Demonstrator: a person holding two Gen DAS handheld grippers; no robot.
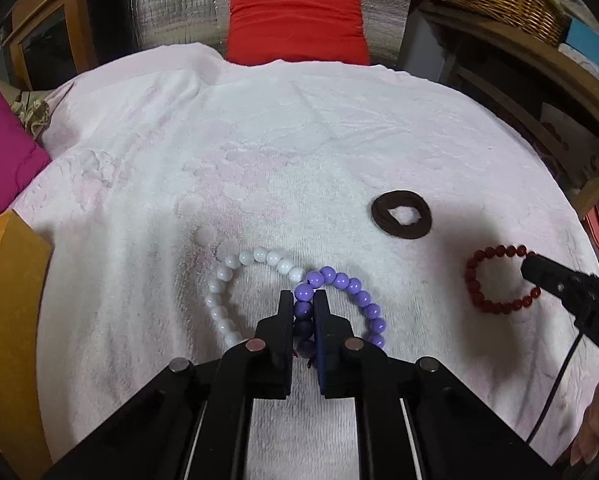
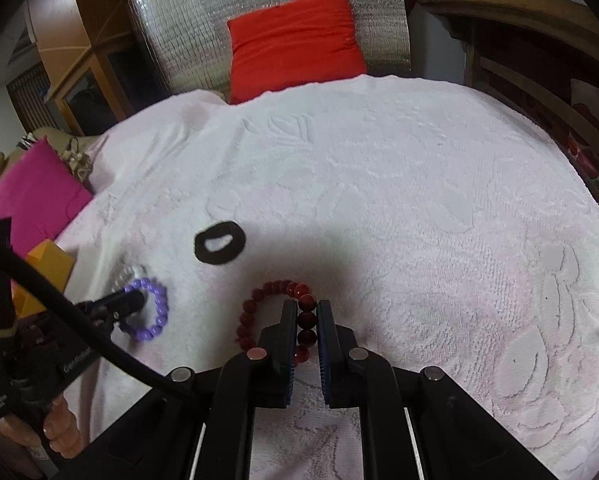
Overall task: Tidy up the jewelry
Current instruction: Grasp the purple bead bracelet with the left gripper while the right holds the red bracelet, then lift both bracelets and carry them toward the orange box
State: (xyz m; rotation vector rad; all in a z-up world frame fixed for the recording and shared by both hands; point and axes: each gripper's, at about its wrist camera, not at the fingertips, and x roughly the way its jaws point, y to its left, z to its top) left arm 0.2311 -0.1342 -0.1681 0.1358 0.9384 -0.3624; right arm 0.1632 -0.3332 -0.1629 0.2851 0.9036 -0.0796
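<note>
Clamped in the left claw [image 1: 303,300], low centre, the purple bead bracelet [image 1: 353,286] touches a white bead bracelet [image 1: 223,280] on the pale towel [image 1: 259,140]. Right claw [image 2: 303,312] grips the dark red bead bracelet [image 2: 275,286], low centre. Upward lies a brown ring [image 1: 400,214], perhaps a hair tie.

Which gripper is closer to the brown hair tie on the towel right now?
Right, narrowly, as far as the views show. The right gripper, shut on the red bracelet, sits just below the hair tie. The left gripper, clamping the purple bracelet, is farther off.
</note>
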